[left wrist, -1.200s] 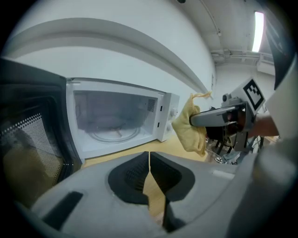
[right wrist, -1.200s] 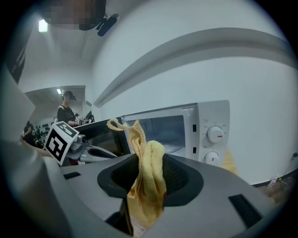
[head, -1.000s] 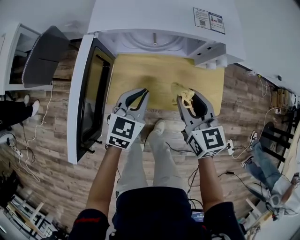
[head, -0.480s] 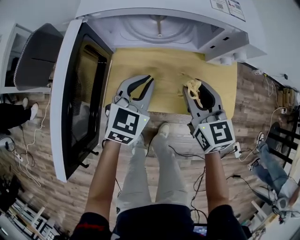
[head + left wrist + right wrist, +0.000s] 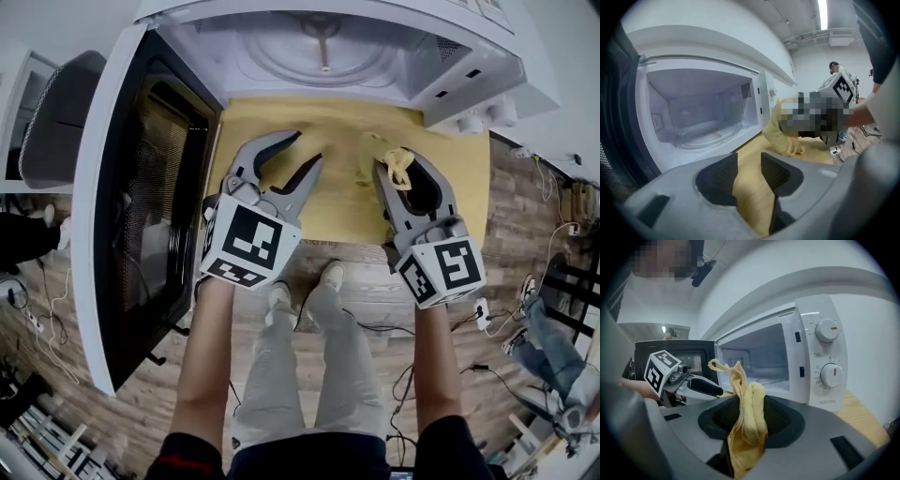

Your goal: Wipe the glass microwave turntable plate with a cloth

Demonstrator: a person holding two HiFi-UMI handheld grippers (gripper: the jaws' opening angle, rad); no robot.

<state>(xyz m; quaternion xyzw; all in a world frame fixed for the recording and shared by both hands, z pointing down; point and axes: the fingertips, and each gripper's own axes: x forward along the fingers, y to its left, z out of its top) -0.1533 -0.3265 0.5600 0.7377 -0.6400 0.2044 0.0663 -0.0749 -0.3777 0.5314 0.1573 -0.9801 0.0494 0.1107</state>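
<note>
Microwave door [image 5: 141, 187] stands open, left of the left gripper [image 5: 305, 150]. Left gripper: jaws have just been opening and stand apart, nothing between them. Glass turntable plate [image 5: 323, 58] lies inside the microwave [image 5: 459, 80], ahead of both grippers. Right gripper [image 5: 405, 173]: jaws clamped on the yellow cloth [image 5: 382, 150].

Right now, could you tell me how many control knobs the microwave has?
2, both on the microwave front panel: the upper knob sits directly above the lower knob. No others show.

Turntable plate [image 5: 281, 62], rear unseen
</note>
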